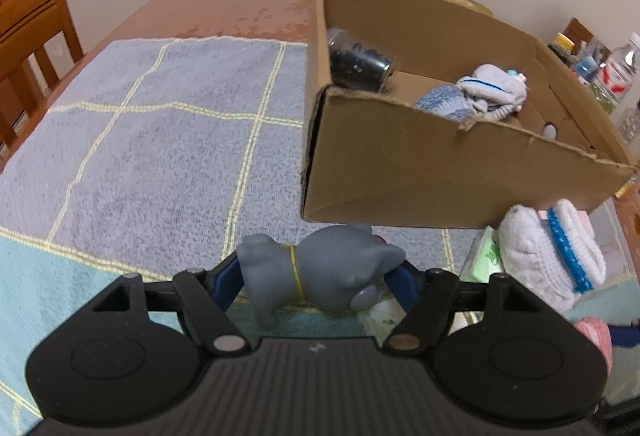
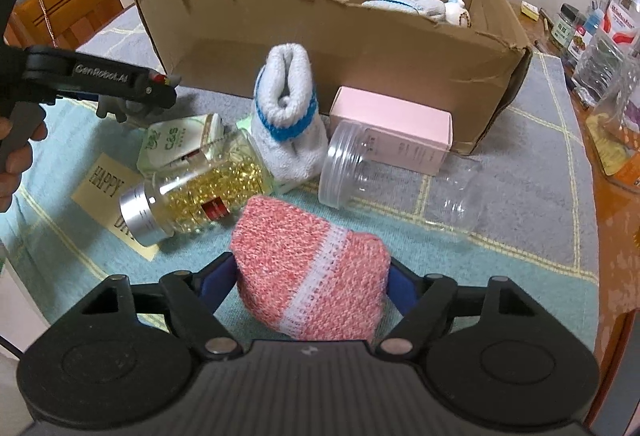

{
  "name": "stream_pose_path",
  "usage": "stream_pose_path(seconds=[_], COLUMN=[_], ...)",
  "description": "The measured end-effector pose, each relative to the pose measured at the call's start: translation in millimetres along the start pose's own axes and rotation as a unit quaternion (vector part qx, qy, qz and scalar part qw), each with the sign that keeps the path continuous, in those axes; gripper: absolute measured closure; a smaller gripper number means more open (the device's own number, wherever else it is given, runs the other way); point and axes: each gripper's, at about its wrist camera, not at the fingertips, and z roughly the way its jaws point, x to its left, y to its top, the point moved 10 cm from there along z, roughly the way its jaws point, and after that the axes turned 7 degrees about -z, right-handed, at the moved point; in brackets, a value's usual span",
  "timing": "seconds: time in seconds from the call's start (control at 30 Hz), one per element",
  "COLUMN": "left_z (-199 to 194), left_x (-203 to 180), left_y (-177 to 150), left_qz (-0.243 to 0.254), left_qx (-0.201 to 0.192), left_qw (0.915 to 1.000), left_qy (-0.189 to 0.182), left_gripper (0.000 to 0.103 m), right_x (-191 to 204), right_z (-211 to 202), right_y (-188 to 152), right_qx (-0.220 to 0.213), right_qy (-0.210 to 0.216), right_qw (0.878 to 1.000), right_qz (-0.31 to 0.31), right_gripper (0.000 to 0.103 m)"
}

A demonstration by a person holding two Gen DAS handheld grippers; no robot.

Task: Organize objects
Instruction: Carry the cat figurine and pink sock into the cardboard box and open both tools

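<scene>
A: Grey rubber, smooth and rounded: that is the toy animal (image 1: 320, 268) your left hand-held gripper (image 1: 320, 276) holds, blue pads pressed on its two ends, a thin yellow band round its middle. It hangs just in front of the cardboard box (image 1: 440, 172), below the rim.

B: Risk there?

A: Slick, curved surfaces. If you tilt while lifting over the box wall, the toy may squirm out sideways. That near wall is torn and ragged along its top edge; clip it and you could knock the toy loose or shove the box.

B: And your right side?

A: Your right hand-held gripper (image 2: 312, 288) has its pads against a pink knitted sock bundle (image 2: 308, 268) with a white stripe, at half width. It sits low over the towel (image 2: 520, 244) on the tabletop, well short of the box. Whether it is off the towel, I cannot tell. The knit is soft and compressible, so the grip may be on loose folds only and the bundle could sag or unroll.

B: Neighbours?

A: Crowded. A clear empty plastic jar (image 2: 400, 180) lies on its side just beyond; a jar of yellow capsules (image 2: 192, 196) with a silver lid lies to its left. Both are round, hard and free to roll if you brush them. A white sock roll (image 2: 288, 116) with a blue band stands between them, and a pink carton (image 2: 392, 132) lies against the box.
</scene>
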Motion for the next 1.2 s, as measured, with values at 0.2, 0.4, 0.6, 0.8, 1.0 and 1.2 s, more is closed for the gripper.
stream_pose_path(seconds=[0.2,0.4,0.6,0.8,1.0,1.2], left_z=[-10.0,-11.7,-10.3,-14.7,-30.7,-64.4], left_x=[-5.1,-8.2,-7.4,-10.9,-18.1,-33.4], left_y=[2.0,2.4,2.8,4.6,6.7,14.5], left_qz=[0.032,0.036,0.032,0.042,0.065,0.089], left_qx=[0.000,-0.004,-0.002,-0.002,0.002,0.007], left_qw=[0.9994,0.9993,0.9995,0.9990,0.9973,0.9936], left_qy=[-0.007,-0.008,-0.009,-0.018,-0.034,-0.068], left_gripper=[0.029,0.029,0.029,0.029,0.029,0.029], right_x=[-5.1,-5.2,-2.4,-3.2,-7.0,-10.0], right_z=[-6.2,1.4,14.4,6.9,-7.4,-36.4], right_y=[-2.2,-7.2,-12.2,-9.2,-3.1,13.7], right_qx=[0.008,0.009,0.020,0.011,0.007,-0.007], right_qy=[-0.006,-0.004,-0.022,-0.024,-0.016,0.001], right_qw=[1.000,1.000,1.000,0.999,1.000,0.999], right_qz=[-0.021,-0.006,-0.011,-0.020,-0.023,-0.034], right_gripper=[0.024,0.011,0.012,0.024,0.028,0.028])
